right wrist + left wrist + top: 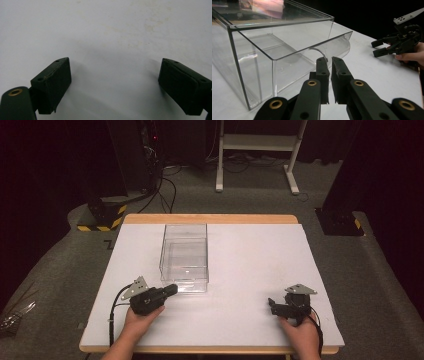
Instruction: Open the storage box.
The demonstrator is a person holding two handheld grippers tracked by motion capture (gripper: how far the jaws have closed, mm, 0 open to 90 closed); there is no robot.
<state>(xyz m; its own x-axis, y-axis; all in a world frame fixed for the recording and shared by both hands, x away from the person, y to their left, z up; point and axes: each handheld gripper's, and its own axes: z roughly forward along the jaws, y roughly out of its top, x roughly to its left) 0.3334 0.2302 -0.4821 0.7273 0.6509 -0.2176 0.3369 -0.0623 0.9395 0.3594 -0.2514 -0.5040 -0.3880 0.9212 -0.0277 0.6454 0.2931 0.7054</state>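
Observation:
A clear plastic box [184, 255] lies on the white table top [250, 265], its drawer end toward me. In the left gripper view the box [274, 42] has a thin curved clear handle [318, 50] on its front. My left gripper [172, 289] points at that front, and its jaws [329, 61] stand shut with only a narrow slit, tips right at the handle. Whether the handle is pinched I cannot tell. My right gripper [272, 304] rests at the near right of the table, far from the box, jaws open [113, 77] over bare table. It also appears in the left gripper view [378, 48].
The table has a wooden rim [210, 218] at the far side. Beyond it on the floor stand a white frame [257, 150], a yellow-and-black striped base [102, 215] at the left and a dark base [340, 222] at the right.

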